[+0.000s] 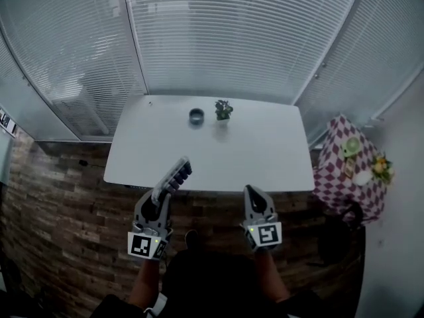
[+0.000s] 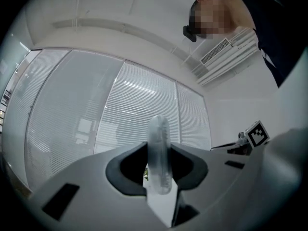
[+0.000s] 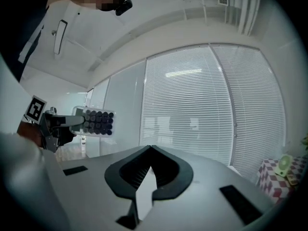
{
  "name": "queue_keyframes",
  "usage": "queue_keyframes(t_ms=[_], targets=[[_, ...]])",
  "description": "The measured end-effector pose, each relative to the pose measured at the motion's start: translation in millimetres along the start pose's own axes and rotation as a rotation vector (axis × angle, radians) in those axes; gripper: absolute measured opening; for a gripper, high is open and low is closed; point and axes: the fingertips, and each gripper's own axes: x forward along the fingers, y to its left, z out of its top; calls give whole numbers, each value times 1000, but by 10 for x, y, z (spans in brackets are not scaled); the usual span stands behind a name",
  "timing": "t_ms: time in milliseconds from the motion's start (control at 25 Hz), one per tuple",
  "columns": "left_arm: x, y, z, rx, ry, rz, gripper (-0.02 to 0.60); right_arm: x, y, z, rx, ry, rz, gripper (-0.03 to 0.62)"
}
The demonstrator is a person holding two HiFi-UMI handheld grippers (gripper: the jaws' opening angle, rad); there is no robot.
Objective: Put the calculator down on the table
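Observation:
In the head view my left gripper (image 1: 163,195) is shut on one end of the calculator (image 1: 177,174). Its dark keys face up, and it sticks forward over the near edge of the white table (image 1: 265,158). The left gripper view shows the calculator (image 2: 159,153) edge-on and pinched between my left gripper's (image 2: 159,179) jaws. My right gripper (image 1: 252,191) hangs just short of the table's near edge, shut with nothing in it. In the right gripper view its tips (image 3: 150,148) meet, and the calculator (image 3: 97,121) shows at the left, held in the left gripper (image 3: 72,121).
A small dark bowl (image 1: 196,116) and a little potted plant (image 1: 223,109) stand near the table's far edge. A chequered side table (image 1: 344,177) with small items stands at the right. Glass walls with blinds (image 1: 218,32) close off the far side. The floor is brick-patterned (image 1: 59,191).

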Motion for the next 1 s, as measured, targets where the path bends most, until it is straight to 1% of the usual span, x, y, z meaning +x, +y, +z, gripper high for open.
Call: queue_keyframes(t_ms=[120,280,440,560,720,840,1000], targets=[[128,184,35,39,10,-22,101,170,46,109,12,-33,-23,6],[290,326,27,26,-7,-61,101,305,66,117,-1,-14,-46,6],[489,397,-66,6,13,-88,101,436,15,30,9,5,-50,6],[661,447,-111,-11,31,-69,102,563,-133,-40,2,13,-57,6],[908,506,-161,-30,25,-38,101,826,-294,-11,-5,16,-18,6],[1174,512,-139,-18,9,-25,101,1062,-465,-22,1,33,12,6],[1519,499,-139,-3,-9,-22,101,1335,-721,-33,-20,30,33,6]])
